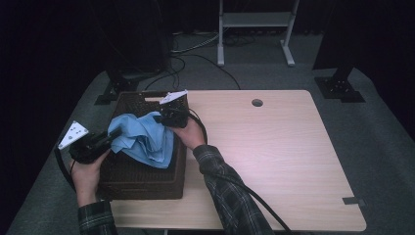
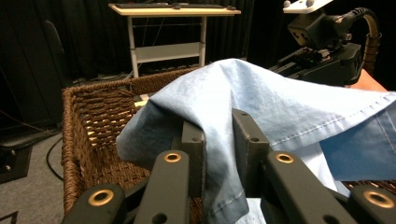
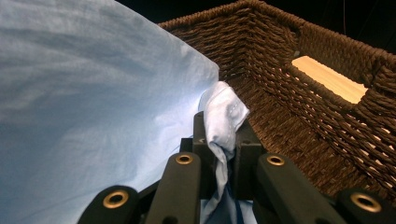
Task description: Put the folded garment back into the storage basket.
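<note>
Nearest the person, the left claw sits at the near-left rim of the wicker basket with a fold of the blue cloth between its jaws; in the left gripper view the jaws stand a little apart with the cloth draped over and between them, and whether the pads press on it cannot be told. Beyond it, the right claw is pressed together on a bunched corner of the cloth, pinched tight in the right gripper view above the basket's interior. The cloth hangs over the open basket, clear of the counter, its lower folds sagging toward the basket's right wall. Judged from this, the step in hand is lifting or spreading the cloth between two held points. To do it well, the left grip should be made firm before any pull; the two claws should then draw apart evenly and rise together, so the hem clears the wicker without snagging. The cloth's long axis runs from the left claw, near left, to the right claw, far right; its free body points downward into the basket.
</note>
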Demonstrator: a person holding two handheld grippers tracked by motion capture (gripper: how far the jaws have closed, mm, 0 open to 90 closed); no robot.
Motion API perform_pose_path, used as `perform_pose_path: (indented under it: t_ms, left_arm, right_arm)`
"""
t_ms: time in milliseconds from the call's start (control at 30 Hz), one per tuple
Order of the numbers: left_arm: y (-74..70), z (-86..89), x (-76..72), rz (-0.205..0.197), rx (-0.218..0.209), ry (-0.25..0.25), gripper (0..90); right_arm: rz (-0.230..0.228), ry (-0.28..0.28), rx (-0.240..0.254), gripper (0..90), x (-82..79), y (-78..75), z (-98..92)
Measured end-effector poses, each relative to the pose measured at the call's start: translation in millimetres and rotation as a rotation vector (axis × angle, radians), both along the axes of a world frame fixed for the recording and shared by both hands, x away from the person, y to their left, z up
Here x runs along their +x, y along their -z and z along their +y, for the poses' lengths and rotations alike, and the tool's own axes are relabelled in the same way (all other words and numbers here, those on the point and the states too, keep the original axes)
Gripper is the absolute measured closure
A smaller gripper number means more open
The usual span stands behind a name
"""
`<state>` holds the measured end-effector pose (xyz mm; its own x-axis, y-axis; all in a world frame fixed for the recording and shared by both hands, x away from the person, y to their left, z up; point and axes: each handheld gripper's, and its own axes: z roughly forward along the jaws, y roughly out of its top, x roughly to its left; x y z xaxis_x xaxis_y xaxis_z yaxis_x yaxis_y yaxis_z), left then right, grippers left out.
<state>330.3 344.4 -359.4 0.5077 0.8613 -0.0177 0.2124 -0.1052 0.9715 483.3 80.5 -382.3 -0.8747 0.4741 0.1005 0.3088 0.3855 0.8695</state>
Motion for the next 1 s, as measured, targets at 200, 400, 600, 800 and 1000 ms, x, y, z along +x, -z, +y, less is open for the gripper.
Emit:
perform_pose_path:
  t_ms: [200, 400, 600, 800, 1000]
  left_arm:
    - [-0.1, 0.9, -0.2, -0.004, -0.009, -0.012, 74.3]
    - [-0.2, 1.2, 0.0, -0.007, -0.006, -0.028, 68.1]
    - [-0.8, 2.2, -0.6, -0.03, -0.015, -0.058, 47.0]
    - [-0.7, 1.2, 1.0, -0.036, -0.009, -0.085, 25.2]
    - [-0.4, 1.5, 1.9, -0.041, -0.012, -0.07, 10.0]
  right_arm:
    - [0.001, -0.002, 0.001, 83.9, -0.2, 0.3, 0.3]
    - [-0.002, -0.006, -0.008, 83.9, -0.2, 0.7, 1.3]
    - [-0.004, -0.007, -0.019, 83.8, -0.2, 0.9, 2.0]
    - [-0.014, -0.011, -0.025, 83.8, -0.4, 1.3, 2.9]
    - [-0.035, -0.024, -0.06, 83.4, 2.5, 1.6, 6.5]
